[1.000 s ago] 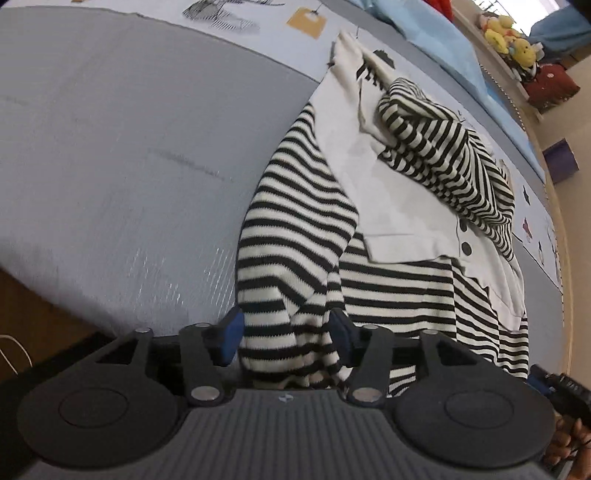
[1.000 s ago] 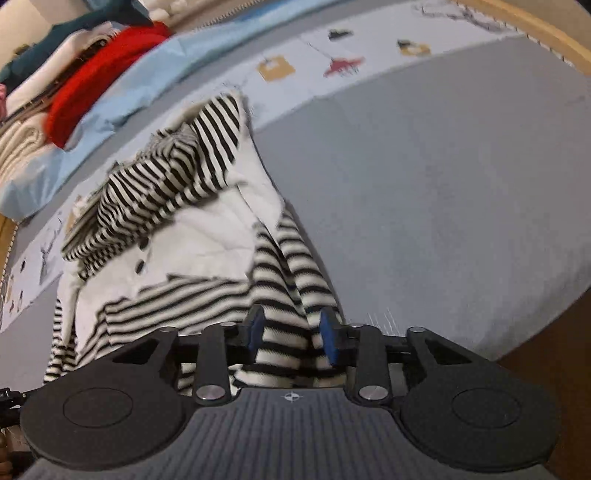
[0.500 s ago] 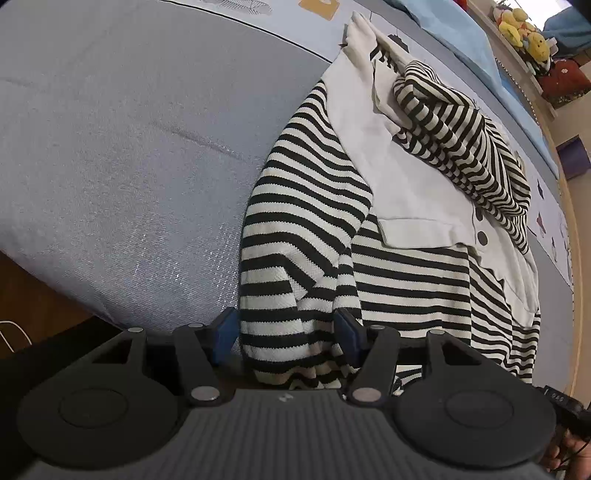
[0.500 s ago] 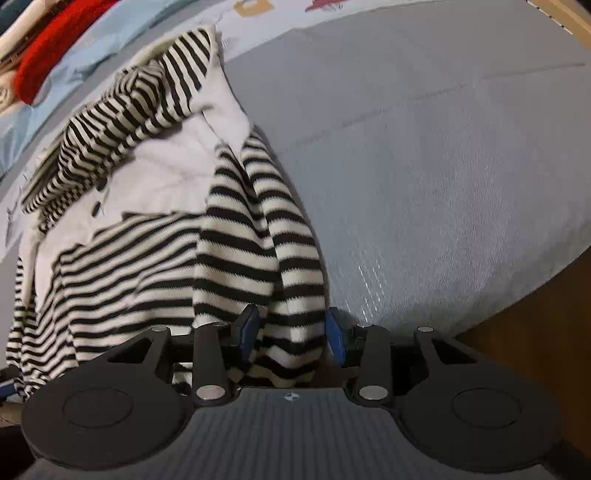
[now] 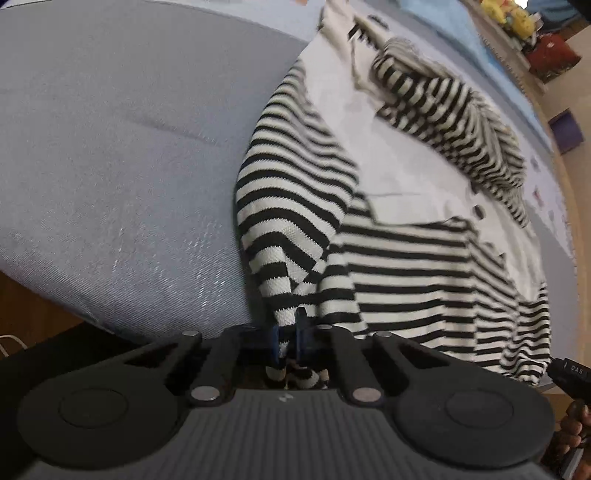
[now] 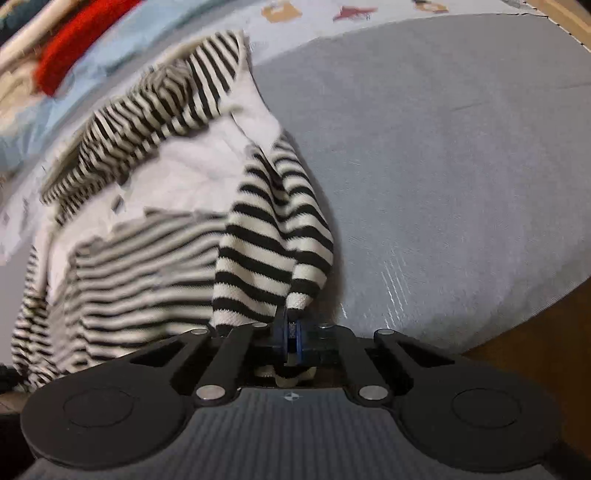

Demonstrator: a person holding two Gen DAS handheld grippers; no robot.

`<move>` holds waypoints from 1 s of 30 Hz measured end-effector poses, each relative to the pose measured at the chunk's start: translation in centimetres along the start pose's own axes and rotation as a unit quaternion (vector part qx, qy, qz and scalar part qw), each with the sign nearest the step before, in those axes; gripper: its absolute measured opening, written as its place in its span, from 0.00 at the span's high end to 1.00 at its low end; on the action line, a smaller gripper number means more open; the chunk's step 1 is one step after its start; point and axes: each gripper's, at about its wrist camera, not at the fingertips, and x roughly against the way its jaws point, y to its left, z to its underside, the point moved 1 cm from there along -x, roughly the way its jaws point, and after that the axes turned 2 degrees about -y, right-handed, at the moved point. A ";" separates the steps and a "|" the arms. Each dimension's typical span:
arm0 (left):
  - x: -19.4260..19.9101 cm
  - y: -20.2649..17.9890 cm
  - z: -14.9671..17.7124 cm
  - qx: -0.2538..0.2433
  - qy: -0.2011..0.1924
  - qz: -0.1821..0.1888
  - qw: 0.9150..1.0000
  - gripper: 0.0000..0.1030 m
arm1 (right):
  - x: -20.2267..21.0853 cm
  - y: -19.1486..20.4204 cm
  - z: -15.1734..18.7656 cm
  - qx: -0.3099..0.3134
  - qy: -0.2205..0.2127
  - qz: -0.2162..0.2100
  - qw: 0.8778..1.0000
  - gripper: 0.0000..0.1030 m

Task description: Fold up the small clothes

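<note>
So both grippers are clamped on the sweater [image 5: 406, 266] right now. In the left wrist view, the left gripper [image 5: 287, 341] has its blue fingers [image 5: 274, 341] pressed together on the cuff end of a striped sleeve [image 5: 291, 206], with a bit of the cuff bunched up behind them against the gripper body. Same deal on the other side: the right gripper [image 6: 291, 338] is pinched tight on the end of the other sleeve [image 6: 269, 240], fingers [image 6: 301, 339] nearly touching with just knit between them.

The sweater itself is black and white striped with a plain white panel [image 5: 399, 162] across the chest and a couple of dark buttons [image 5: 479, 211]. It's lying on a bed [image 5: 110, 147] with a grey cover, near the front edge, and its hem end points toward the cameras. The striped hood [image 5: 454, 122] is crumpled on top of the white part, further back. Each sleeve runs along its own side of the body and rises a little off the cover toward the fingers holding it.

Past the sweater there's a light blue blanket [image 6: 96, 62] with something red [image 6: 70, 55] on it, and yellow plush toys [image 5: 506, 14] in the far corner of the left view. Both views are a bit blurry.
</note>
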 end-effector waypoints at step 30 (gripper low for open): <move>-1.5 0.5 0.3 0.007 0.036 -0.026 0.999 0.75 | -1.2 0.7 0.5 0.025 0.029 0.014 0.999 0.94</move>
